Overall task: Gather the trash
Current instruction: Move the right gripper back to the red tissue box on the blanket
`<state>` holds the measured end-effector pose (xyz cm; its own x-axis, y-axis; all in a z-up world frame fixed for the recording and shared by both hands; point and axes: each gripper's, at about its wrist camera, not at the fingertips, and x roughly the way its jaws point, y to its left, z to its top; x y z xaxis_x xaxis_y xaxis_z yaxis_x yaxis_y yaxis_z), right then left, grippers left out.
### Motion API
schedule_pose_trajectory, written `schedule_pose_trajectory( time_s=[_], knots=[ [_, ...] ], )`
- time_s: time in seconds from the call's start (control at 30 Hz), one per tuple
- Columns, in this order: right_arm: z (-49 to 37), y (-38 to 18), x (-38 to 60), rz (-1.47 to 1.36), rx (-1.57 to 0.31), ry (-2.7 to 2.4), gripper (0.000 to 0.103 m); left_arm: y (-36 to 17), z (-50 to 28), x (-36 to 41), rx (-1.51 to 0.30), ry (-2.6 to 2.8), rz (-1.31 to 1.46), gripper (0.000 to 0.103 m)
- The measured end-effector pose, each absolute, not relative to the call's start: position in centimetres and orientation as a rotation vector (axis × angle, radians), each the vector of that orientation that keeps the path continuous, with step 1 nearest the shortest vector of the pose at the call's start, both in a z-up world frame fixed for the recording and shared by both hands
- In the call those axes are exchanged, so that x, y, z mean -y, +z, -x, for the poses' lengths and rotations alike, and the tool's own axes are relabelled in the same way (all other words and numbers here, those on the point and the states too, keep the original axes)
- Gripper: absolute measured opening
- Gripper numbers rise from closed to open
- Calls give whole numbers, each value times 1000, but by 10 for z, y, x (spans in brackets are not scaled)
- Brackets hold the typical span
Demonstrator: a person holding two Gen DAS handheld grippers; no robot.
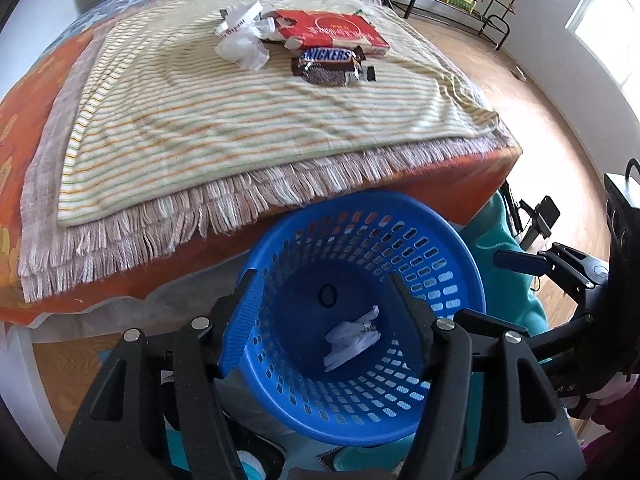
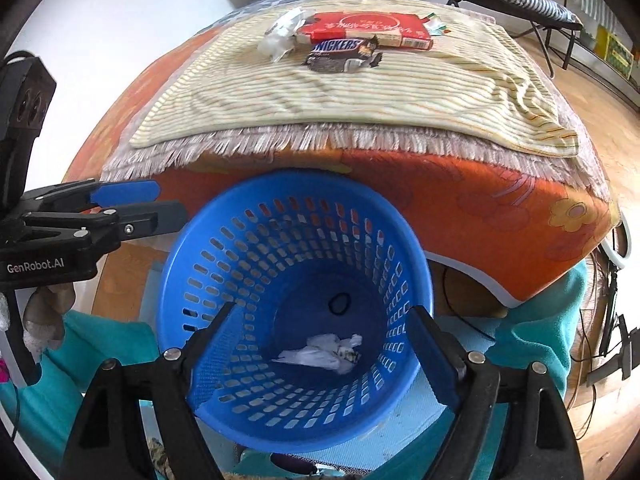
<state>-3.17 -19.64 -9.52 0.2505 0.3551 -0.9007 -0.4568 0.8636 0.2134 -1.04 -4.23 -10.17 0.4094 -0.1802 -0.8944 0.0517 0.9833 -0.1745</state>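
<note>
- Left wrist view: the left gripper (image 1: pixel 324 300) hangs over the blue basket (image 1: pixel 472 276), fingers apart and empty; crumpled white paper (image 1: pixel 352 344) lies inside. On the bed's striped blanket (image 1: pixel 200 120) sit a Snickers wrapper (image 1: pixel 330 65), red box (image 1: pixel 332 32) and white wrappers (image 1: pixel 242 40).
- Right wrist view: the right gripper (image 2: pixel 320 330) has fingers spread wide, empty, above the same basket (image 2: pixel 192 248).

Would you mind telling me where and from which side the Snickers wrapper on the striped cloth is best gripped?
Probably at the crinkled, torn-open end of the Snickers wrapper, coming down from above on the near side. It lies flat on the striped cloth, so only its puckered folds give the fingers something to pinch, and the red box crowds its far edge.
</note>
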Motion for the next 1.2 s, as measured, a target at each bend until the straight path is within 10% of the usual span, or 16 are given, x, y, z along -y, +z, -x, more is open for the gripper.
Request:
schedule_pose_trajectory(
  time_s=[0.23, 1.2],
  knots=[
    [17, -79, 204, 44, -1153, 530, 99, -78, -11, 24, -1070, -96, 128, 64],
    [-113, -45, 224, -210, -1012, 427, 102, -46, -121, -11, -965, -15, 116, 64]
  ],
)
